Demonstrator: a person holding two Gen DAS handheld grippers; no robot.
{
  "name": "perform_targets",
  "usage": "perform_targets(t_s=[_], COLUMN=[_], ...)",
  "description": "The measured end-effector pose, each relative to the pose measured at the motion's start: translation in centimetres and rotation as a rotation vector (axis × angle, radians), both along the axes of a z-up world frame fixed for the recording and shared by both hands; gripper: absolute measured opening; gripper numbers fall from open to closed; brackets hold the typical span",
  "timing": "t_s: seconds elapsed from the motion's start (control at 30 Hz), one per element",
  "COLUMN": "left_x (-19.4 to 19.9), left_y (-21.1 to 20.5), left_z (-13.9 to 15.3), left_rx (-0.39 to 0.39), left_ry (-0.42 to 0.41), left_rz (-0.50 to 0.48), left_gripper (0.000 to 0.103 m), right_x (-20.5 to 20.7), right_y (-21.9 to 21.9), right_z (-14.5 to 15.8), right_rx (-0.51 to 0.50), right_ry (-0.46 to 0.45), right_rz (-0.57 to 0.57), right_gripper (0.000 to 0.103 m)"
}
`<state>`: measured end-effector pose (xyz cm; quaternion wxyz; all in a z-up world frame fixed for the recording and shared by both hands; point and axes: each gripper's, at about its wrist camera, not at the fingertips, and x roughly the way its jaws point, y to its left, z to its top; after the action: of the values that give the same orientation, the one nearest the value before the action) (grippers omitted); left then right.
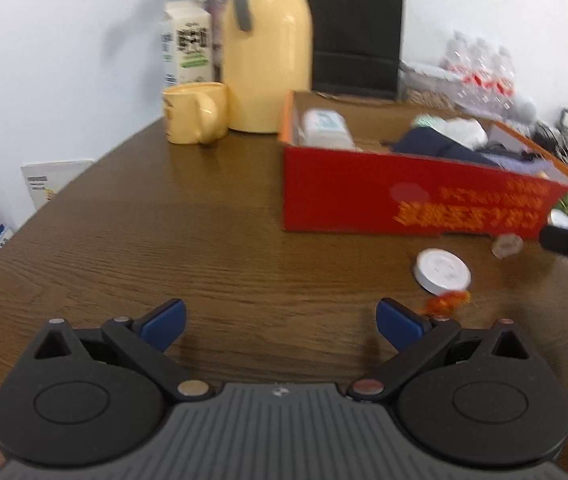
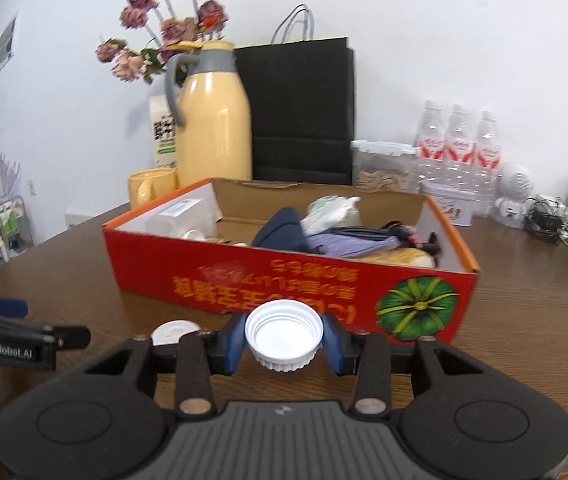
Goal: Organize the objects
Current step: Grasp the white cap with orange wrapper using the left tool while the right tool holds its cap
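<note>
My right gripper (image 2: 284, 336) is shut on a white screw cap (image 2: 284, 330), held open side up just above the table, in front of the red cardboard box (image 2: 243, 280). The box holds a white container (image 2: 179, 216), dark blue cloth (image 2: 284, 228), a purple folded item (image 2: 352, 242) and a plastic bag (image 2: 332, 208). My left gripper (image 1: 281, 320) stands open over bare wood with nothing between its blue pads. A flat white round lid (image 1: 442, 272), an orange wrapper (image 1: 448, 302) and a small clear piece (image 1: 507, 245) lie ahead to its right, near the box (image 1: 364, 200).
A yellow thermos jug (image 2: 213, 120), a yellow mug (image 2: 151, 188), a milk carton (image 1: 185, 44), a black paper bag (image 2: 300, 112) and flowers stand behind the box. Water bottles (image 2: 460, 140), a clear food container (image 2: 384, 168), a tin and tangled cables (image 2: 564, 224) fill the back right. The brown table (image 1: 163, 220) ends at the left.
</note>
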<state>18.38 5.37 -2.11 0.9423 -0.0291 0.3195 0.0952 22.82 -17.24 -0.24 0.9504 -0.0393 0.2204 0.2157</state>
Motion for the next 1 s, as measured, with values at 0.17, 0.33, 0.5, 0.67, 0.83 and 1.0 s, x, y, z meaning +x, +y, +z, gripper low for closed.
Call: perform_targets(t_s=[0.17,0.33,0.5,0.67,0.83,1.0], left_x=[0.3,1.1,2.4,2.8,2.5,2.0], left_y=[-2.5,-5.5,-7.1,-7.4,-7.5,-7.6], left_z=[-0.1,-0.2,-0.6,-0.5,-0.5,-0.3], left_rx=[0.001,0.011,0.003,-0.01,-0.035,-0.033], left_ry=[0.005,0.004,0.044,0.044,0.033,0.008], left_rz=[-0.069,-0.122,-0.086,-0.029,-0.022,-0.02], left_gripper=[0.103,0.103,0.103,0.103,0.102,0.081], right_x=[0.0,-0.1,-0.3,-0.4,-0.5,-0.5], right_y=[-1.4,-1.9,-2.0,-1.7,-1.5,-1.3], right_z=[0.0,0.0,0.0,0.0,-0.1,-0.1], right_rx=[0.007,0.011,0.013,0.003,-0.007,-0.014], right_ry=[-0.007,-0.012,-0.017,-0.018,-0.017,-0.015], right_rz=[-0.029,-0.038,-0.037,-0.032,-0.026,-0.023], right_gripper=[0.039,0.039,0.039,0.039,0.039,0.039])
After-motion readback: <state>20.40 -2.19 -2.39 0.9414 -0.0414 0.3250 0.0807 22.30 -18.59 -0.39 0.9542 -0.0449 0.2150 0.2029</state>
